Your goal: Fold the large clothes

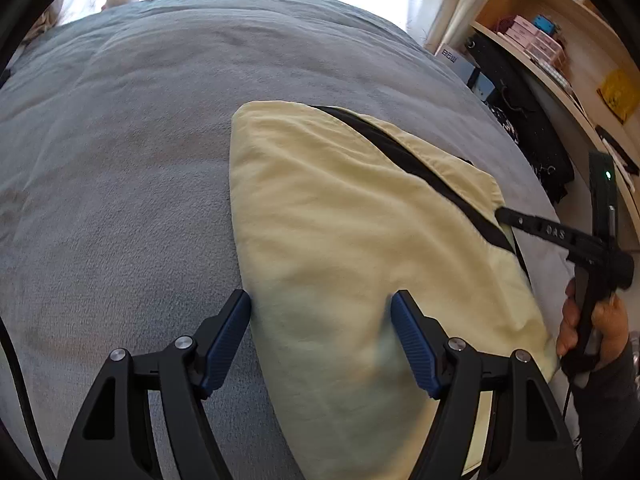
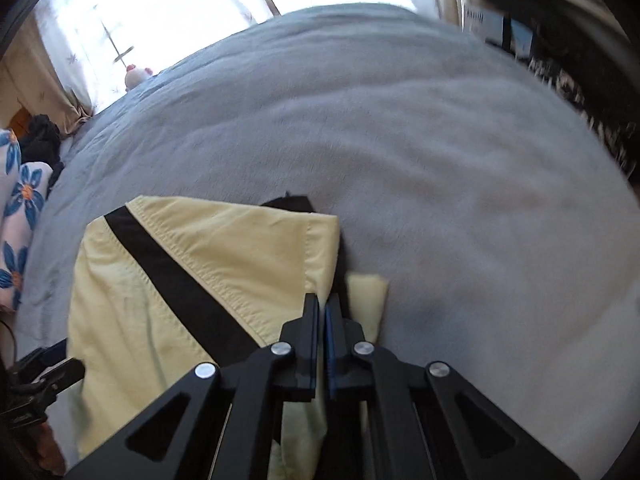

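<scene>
A pale yellow garment (image 1: 340, 220) with a black diagonal stripe (image 1: 420, 172) lies folded on a grey-blue bedspread (image 1: 120, 160). My left gripper (image 1: 320, 312) is open, its jaws straddling the garment's near left edge, holding nothing. My right gripper (image 2: 323, 312) is shut on the garment's right edge (image 2: 320, 264); in the left wrist view it shows as a black tool (image 1: 540, 232) at the garment's right corner. The garment also fills the lower left of the right wrist view (image 2: 180, 280).
A wooden shelf unit (image 1: 560, 40) with boxes and dark hanging clothes (image 1: 528, 128) stands to the right of the bed. A window with curtains is at the back. A floral cloth (image 2: 16, 216) and a plush toy (image 2: 136, 74) lie at the bed's far left.
</scene>
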A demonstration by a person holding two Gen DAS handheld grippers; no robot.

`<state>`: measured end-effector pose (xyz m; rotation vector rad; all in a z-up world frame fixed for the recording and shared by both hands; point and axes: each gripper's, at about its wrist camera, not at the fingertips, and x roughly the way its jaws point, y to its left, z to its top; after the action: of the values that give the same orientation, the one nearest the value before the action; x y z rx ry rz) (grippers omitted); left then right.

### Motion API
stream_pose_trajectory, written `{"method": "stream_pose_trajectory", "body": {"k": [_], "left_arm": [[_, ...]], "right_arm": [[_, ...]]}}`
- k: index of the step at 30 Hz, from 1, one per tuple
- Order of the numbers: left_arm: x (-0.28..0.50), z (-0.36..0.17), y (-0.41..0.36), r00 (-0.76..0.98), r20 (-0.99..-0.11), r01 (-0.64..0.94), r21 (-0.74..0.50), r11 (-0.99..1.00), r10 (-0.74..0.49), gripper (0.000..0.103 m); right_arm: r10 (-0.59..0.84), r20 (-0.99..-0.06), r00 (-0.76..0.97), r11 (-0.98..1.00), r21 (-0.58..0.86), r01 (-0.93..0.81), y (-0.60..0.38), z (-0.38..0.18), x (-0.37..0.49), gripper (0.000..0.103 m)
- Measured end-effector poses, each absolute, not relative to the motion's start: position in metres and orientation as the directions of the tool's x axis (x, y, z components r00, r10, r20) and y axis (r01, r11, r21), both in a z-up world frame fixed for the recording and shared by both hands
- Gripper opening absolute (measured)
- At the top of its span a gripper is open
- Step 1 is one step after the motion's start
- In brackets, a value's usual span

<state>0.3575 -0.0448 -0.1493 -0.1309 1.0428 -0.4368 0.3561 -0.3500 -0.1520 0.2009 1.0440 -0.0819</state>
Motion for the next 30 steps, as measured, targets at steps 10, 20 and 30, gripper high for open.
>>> {"method": "stream_pose_trajectory", "body": {"k": [10,20,30], "left_arm": [[0.358,-0.153,-0.046,0.43,-0.812,0.288,-0.291,0.912,-0.395,0.072],[0.336,-0.151,-0.046,0.436,-0.811,0.31,-0.272,0.911,-0.39,0.072],[0.332,-0.161,-0.037,0.41,-0.81,0.295,-0.318,0.901,-0.42,0.072]], "right_arm": [[0.002,-0.869,0.496,0.979,0.103,0.177,-0.345,-0.136,0.346,0.007],[0.206,-0.86,0.467,0.97,0.241,0.015,-0.261,-0.154,0.308,0.007],[0.146,-0.863,0.484,0.925,0.293,0.244,-0.345,-0.166,0.273,0.0]]}}
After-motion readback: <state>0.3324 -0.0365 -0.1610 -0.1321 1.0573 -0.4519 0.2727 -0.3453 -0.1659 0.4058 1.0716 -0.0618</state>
